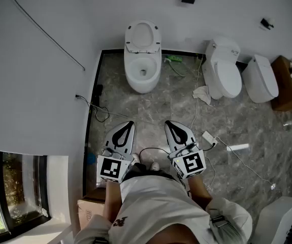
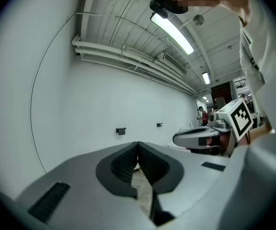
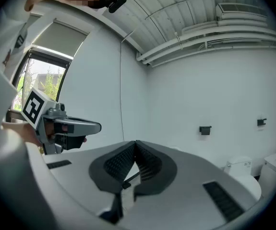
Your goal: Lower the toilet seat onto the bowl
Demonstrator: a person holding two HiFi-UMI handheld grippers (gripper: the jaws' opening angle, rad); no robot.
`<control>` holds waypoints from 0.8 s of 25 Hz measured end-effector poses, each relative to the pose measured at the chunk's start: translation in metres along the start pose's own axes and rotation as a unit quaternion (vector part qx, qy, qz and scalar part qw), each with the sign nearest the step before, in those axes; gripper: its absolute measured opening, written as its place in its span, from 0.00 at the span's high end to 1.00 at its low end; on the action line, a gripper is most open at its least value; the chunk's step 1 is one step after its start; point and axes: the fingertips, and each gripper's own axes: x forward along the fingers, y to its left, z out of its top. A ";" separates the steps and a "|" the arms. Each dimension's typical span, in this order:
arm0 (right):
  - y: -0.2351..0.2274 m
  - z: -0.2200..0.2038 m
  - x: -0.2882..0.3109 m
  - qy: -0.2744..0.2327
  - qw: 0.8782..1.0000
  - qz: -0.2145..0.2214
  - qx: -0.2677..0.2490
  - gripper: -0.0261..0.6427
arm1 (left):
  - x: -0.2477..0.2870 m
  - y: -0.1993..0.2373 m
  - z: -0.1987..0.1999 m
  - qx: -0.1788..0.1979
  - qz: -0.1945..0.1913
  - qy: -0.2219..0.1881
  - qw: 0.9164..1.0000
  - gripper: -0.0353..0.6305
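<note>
In the head view a white toilet (image 1: 143, 71) stands against the far wall, its seat (image 1: 142, 36) raised upright over the open bowl. My left gripper (image 1: 130, 123) and right gripper (image 1: 168, 123) are held close to my body, side by side, pointing toward the toilet and well short of it. Both are shut with nothing between the jaws. The left gripper view shows its shut jaws (image 2: 138, 143) aimed at the white wall, with the right gripper (image 2: 174, 139) beside it. The right gripper view shows its shut jaws (image 3: 136, 143) and the left gripper (image 3: 99, 126).
Two more white toilets (image 1: 226, 71) (image 1: 261, 78) stand to the right, next to a brown box (image 1: 287, 83). Cables (image 1: 100, 112), a power strip (image 1: 209, 137) and a white rag (image 1: 202, 93) lie on the grey marble floor. A window (image 1: 8, 192) is at lower left.
</note>
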 end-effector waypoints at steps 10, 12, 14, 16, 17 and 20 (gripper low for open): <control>-0.017 0.000 -0.023 -0.010 1.000 0.006 -0.006 0.93 | 0.007 -0.023 -0.004 0.001 0.015 0.012 1.000 0.91; -0.018 0.000 -0.020 -0.011 1.000 0.011 -0.005 0.93 | 0.010 -0.022 -0.004 0.000 0.017 0.012 1.000 0.91; -0.019 -0.001 -0.014 -0.012 1.000 0.016 0.000 0.93 | 0.014 -0.016 -0.004 -0.001 0.021 0.012 1.000 0.91; -0.022 -0.002 -0.007 -0.011 1.000 0.019 0.004 0.93 | 0.020 -0.011 -0.005 -0.001 0.021 0.012 1.000 0.91; -0.024 -0.003 -0.003 -0.010 1.000 0.019 0.005 0.93 | 0.024 -0.008 -0.005 -0.001 0.020 0.012 1.000 0.91; -0.032 -0.002 0.010 -0.006 1.000 0.014 0.000 0.93 | 0.034 0.004 -0.005 -0.001 0.018 0.010 1.000 0.91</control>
